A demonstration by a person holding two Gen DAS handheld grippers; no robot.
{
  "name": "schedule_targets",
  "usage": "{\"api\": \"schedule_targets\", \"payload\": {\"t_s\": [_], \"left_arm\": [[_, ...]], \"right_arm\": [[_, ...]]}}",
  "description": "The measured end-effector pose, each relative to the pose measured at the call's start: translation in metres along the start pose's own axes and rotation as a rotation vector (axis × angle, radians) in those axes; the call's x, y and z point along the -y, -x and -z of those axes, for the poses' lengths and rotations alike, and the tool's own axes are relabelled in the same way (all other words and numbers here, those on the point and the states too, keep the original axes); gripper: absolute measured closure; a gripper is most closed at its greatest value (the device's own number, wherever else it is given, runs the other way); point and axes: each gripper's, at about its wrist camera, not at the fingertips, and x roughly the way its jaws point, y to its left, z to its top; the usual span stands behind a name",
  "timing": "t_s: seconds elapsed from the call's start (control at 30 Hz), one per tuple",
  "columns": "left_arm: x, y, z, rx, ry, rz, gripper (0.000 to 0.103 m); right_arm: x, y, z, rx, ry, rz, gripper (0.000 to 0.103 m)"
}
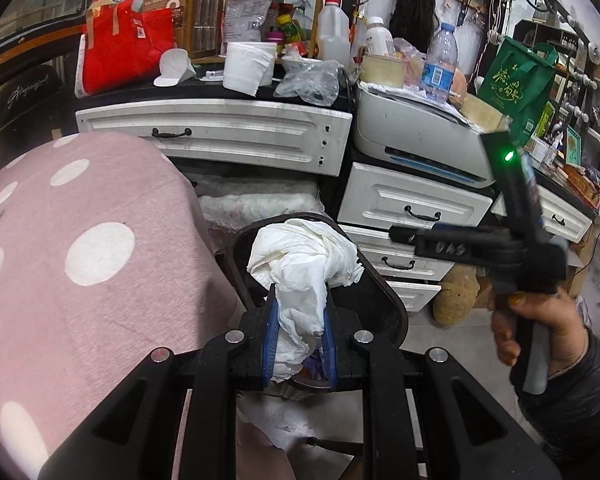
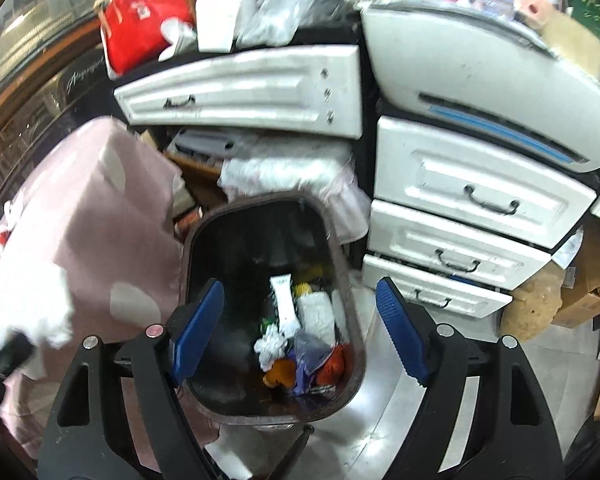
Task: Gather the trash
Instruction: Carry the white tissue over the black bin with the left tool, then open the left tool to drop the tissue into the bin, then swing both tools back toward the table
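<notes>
My left gripper point(image 1: 299, 322) is shut on a crumpled white tissue point(image 1: 306, 264) and holds it over the dark trash bin point(image 1: 384, 304). In the right wrist view the bin point(image 2: 198, 240) stands on the floor below, with several pieces of trash point(image 2: 296, 344) at its bottom. My right gripper point(image 2: 300, 316) is open and empty above the bin's mouth. It also shows from the side in the left wrist view point(image 1: 404, 236), held to the right of the bin. The tissue shows blurred at the left edge of the right wrist view point(image 2: 24, 312).
A pink polka-dot blanket point(image 1: 80, 240) covers the surface left of the bin. White drawers point(image 1: 412, 204) and a printer point(image 1: 416, 136) stand behind and right of it. A cluttered counter holds a red bag point(image 1: 124, 48), white cups point(image 1: 246, 66) and a water bottle point(image 1: 440, 62). Cardboard boxes point(image 2: 584, 292) lie at right.
</notes>
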Motion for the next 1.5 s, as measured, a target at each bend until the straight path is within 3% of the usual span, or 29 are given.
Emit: {"api": "schedule_targets", "payload": {"t_s": [0.37, 0.87, 0.93, 1.1, 1.2, 1.37, 1.5], "left_arm": [[0.013, -0.052, 0.004, -0.1, -0.028, 0.014, 0.084], [0.03, -0.113, 0.012, -0.213, -0.089, -0.026, 0.084], [0.033, -0.119, 0.013, -0.225, -0.098, -0.025, 0.078], [0.041, -0.127, 0.017, -0.227, -0.143, -0.053, 0.026], [0.046, -0.133, 0.02, -0.244, -0.171, -0.065, 0.011], [0.05, -0.136, 0.027, -0.262, -0.22, -0.107, 0.008], [0.048, -0.125, 0.026, -0.241, -0.18, -0.06, 0.008]], "right_arm": [[0.02, 0.033, -0.013, 0.096, -0.04, 0.041, 0.019], [0.022, 0.037, -0.015, 0.095, -0.072, 0.031, 0.019], [0.02, 0.037, -0.014, 0.094, -0.07, 0.026, 0.019], [0.015, 0.034, -0.012, 0.084, -0.06, 0.014, 0.019], [0.012, 0.033, -0.012, 0.078, -0.052, 0.011, 0.019], [0.012, 0.034, -0.012, 0.082, -0.053, 0.008, 0.017], [0.017, 0.035, -0.012, 0.089, -0.076, -0.005, 0.015]]}}
